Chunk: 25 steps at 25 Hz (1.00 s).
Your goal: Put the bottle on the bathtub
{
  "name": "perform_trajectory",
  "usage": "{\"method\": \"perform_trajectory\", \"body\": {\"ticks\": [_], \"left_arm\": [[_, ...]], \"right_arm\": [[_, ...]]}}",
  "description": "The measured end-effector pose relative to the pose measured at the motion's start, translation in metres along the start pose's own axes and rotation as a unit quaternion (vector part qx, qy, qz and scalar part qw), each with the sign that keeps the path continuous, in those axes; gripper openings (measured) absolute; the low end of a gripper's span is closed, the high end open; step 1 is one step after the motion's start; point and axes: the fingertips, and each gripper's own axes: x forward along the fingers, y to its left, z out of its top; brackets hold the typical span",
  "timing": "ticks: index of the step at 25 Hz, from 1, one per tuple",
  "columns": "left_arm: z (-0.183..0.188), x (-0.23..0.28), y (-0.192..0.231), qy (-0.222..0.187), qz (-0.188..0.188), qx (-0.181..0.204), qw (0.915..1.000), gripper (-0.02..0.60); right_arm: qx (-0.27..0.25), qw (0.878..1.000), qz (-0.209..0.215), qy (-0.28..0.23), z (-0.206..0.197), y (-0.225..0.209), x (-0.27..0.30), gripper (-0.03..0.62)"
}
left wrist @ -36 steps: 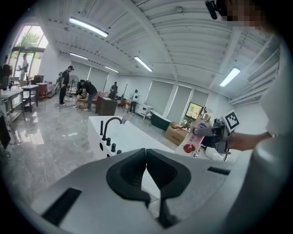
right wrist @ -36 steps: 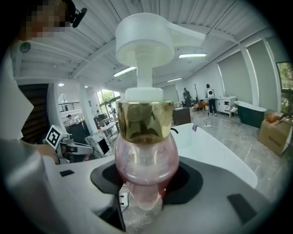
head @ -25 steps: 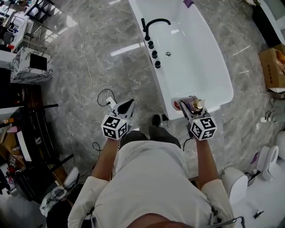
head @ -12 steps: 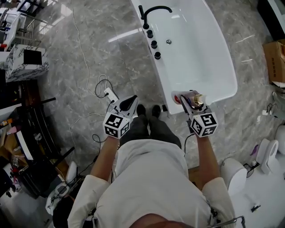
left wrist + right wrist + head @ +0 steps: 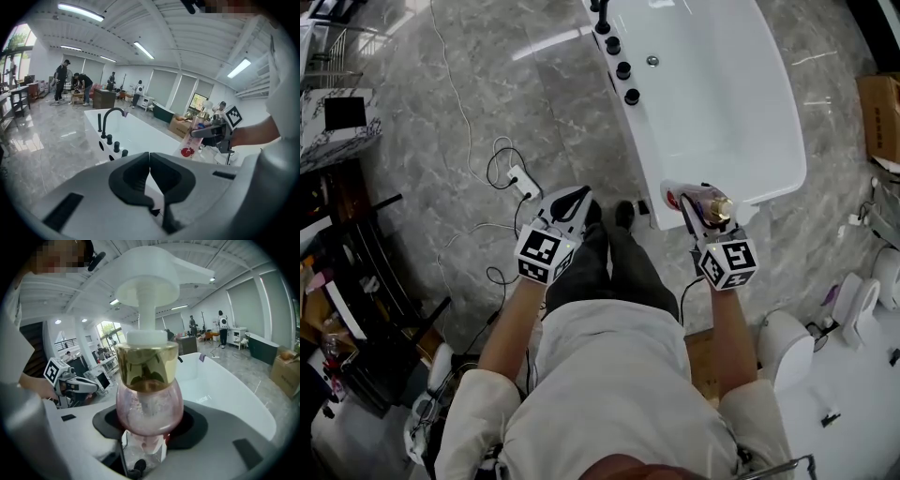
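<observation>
The white bathtub runs away from both your grippers, its near end just ahead of the right gripper and well off to the right of the left gripper. Your right gripper is clamped on the pink pump bottle. The jaws press on the rounded shoulder, with the gold collar and white pump head back toward your hand. The labelled body sticks out past the fingertips over the tub's near rim. No view shows whether the base touches that rim. Your left gripper is clenched on nothing and hangs over the grey floor, with a white power strip just ahead and to its left.

Against a second ago, the tub has slid up the head view. The black spout is now cut off at the top edge, leaving the black knobs. The power strip has drawn nearer the left gripper. The grip on the bottle is unchanged.

The right gripper view shows the pads on either side of the bottle, which the head view cannot resolve. The left gripper view shows its own jaws meeting tip to tip, the whole faucet, and the bottle from the side, tilted base-down.
</observation>
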Motion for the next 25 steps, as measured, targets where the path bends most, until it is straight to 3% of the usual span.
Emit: {"method": "perform_trajectory", "body": {"ticks": [25], "left_arm": [[-0.125, 0.099, 0.053, 0.052, -0.033, -0.010, 0.9981, 0.009]], "right_arm": [[-0.030, 0.997, -0.045, 0.051, -0.135, -0.048, 0.137, 0.232]]}}
